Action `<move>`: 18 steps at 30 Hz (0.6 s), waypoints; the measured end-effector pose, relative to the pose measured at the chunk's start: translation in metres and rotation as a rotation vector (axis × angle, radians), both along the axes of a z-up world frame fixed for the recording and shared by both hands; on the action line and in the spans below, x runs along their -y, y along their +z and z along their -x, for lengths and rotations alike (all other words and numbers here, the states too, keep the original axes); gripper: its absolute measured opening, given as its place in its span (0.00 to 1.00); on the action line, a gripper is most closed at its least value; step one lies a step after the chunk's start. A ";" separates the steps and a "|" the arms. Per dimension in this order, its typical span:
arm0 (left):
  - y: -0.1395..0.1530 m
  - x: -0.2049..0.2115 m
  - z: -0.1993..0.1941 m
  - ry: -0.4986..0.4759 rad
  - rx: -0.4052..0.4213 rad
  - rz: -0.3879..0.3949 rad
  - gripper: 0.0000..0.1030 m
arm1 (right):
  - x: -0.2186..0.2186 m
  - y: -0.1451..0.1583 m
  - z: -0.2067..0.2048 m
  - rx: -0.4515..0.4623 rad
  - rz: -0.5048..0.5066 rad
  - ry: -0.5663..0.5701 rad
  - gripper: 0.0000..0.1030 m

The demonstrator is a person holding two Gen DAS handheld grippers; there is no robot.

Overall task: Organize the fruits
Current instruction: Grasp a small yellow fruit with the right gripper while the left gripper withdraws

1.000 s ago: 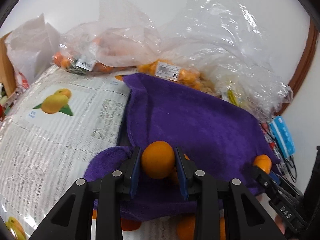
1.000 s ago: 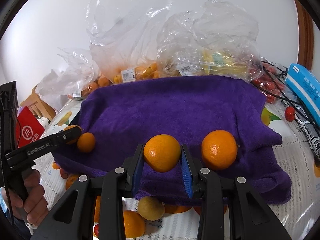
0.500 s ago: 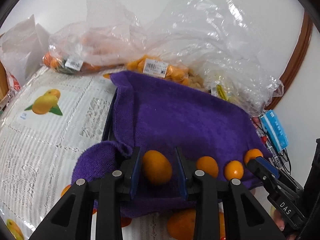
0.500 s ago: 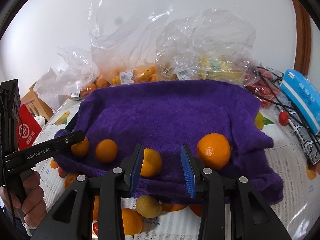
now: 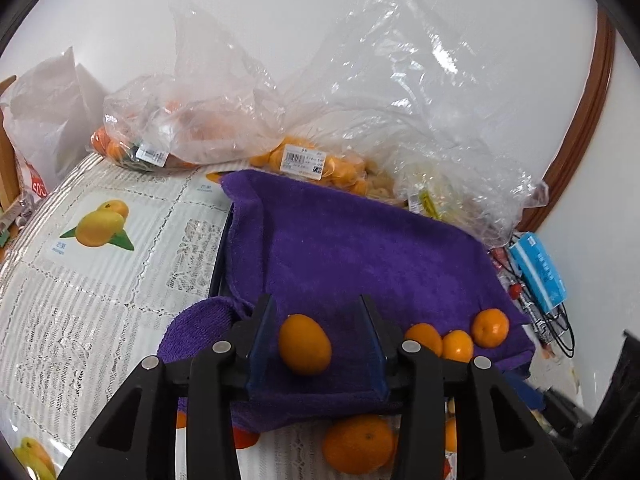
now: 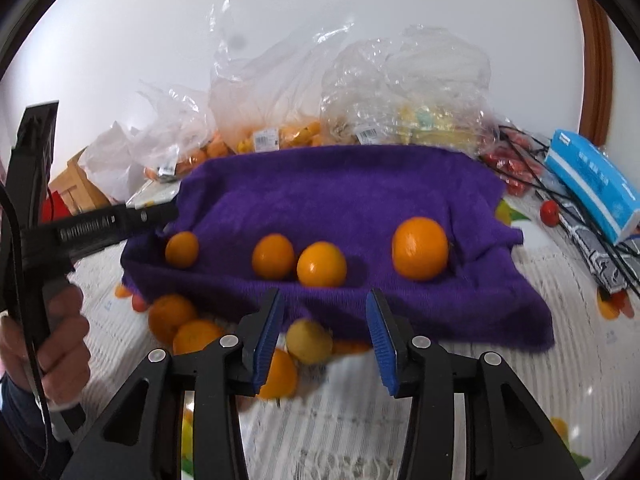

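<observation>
Four small orange citrus fruits sit in a rough row along the near edge of the rumpled purple terry towel (image 6: 340, 200): a small round orange at the far left (image 6: 182, 249), two touching in the middle (image 6: 273, 256) (image 6: 321, 264), and a larger orange to the right (image 6: 420, 249), apart from the pair. The left gripper (image 5: 316, 340) has its blue-padded jaws spread wide around the leftmost orange (image 5: 305, 344), which rests on the towel touching neither pad. The right gripper (image 6: 324, 332) is likewise wide apart and empty, hovering at the towel's near edge above the loose fruit on the lace-patterned tablecloth (image 6: 400, 420): a yellowish round fruit (image 6: 309, 341) and several oranges (image 6: 196, 336) half tucked under the towel's hem. Judging by this, the step in hand is fetching the next loose fruit to extend the row. To do it well, the right gripper should drop straight over the yellowish fruit, centre it between the pads and close gently, since round fruit rolls easily and the neighbouring orange (image 6: 280, 374) touches it. The left gripper should back off level, so a pad does not nudge the placed orange toward the towel's near edge. Clear plastic bags of fruit (image 6: 280, 120) lie beyond the towel, out of the way.
</observation>
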State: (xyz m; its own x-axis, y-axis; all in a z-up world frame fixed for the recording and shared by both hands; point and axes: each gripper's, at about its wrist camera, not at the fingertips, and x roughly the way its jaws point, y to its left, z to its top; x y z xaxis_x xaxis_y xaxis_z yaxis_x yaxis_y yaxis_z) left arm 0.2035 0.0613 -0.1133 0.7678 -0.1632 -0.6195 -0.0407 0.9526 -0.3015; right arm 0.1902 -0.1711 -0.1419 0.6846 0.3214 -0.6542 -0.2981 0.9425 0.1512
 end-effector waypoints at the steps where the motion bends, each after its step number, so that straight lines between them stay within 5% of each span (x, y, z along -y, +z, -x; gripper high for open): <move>1: 0.001 0.001 0.001 -0.003 0.005 -0.003 0.40 | 0.002 -0.003 0.000 -0.015 -0.011 -0.001 0.40; 12: 0.001 0.001 0.000 -0.010 -0.003 0.001 0.40 | -0.005 -0.028 -0.007 -0.146 -0.023 0.009 0.33; 18: 0.003 -0.002 0.002 -0.005 0.007 0.012 0.40 | -0.009 -0.028 -0.009 -0.133 0.000 -0.014 0.32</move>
